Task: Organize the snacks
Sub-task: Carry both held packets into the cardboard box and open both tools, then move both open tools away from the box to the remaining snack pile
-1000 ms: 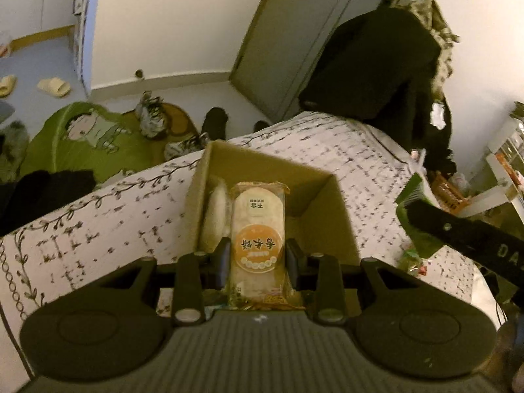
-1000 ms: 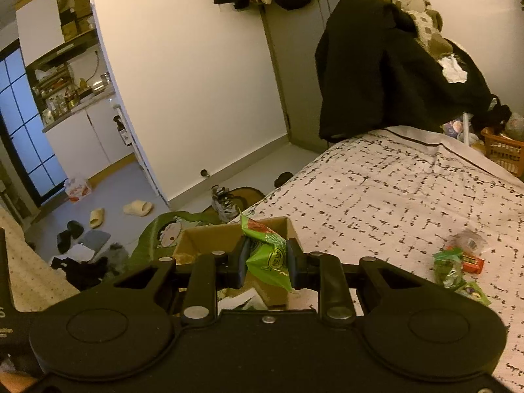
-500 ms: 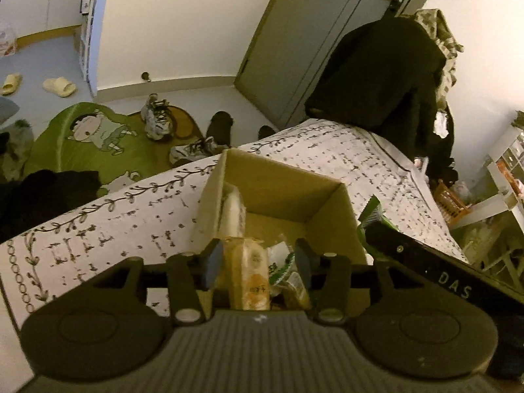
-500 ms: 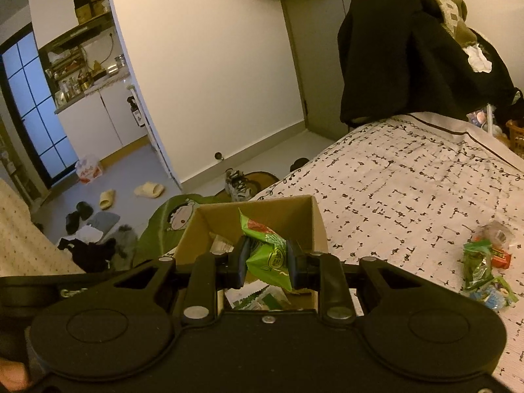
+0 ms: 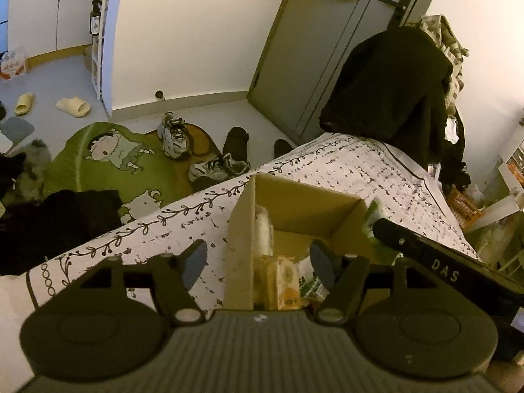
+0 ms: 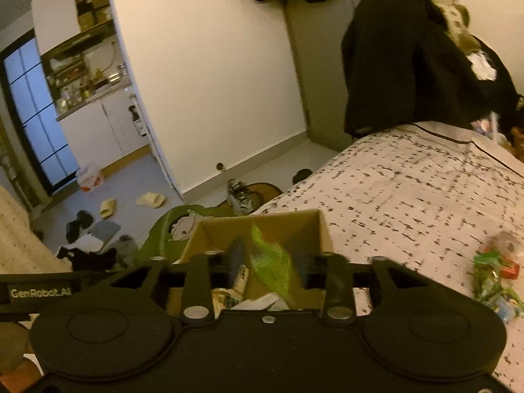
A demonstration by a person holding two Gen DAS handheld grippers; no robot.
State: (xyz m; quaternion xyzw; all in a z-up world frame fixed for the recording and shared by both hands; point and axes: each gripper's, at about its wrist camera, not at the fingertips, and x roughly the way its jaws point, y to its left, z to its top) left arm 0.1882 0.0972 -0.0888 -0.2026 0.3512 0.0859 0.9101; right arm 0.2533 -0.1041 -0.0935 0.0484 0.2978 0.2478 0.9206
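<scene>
Fingers [image 5: 319, 258] of both grippers just opening over cardboard box [image 5: 242, 229], green packet [image 6: 273, 263] loose between right pair.

Orange snack pack [image 5: 286, 281] upright in cardboard box [image 5: 242, 229]

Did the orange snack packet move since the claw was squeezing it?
Yes. The orange snack packet dropped out of the left claw, whose jaws have just been opening, down into the cardboard box.

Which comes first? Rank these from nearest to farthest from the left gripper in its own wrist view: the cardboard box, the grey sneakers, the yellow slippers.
From the left gripper:
1. Cardboard box, directly under the open jaws.
2. Grey sneakers, on the floor beyond the bed edge.
3. Yellow slippers, far left by the wall.
</scene>
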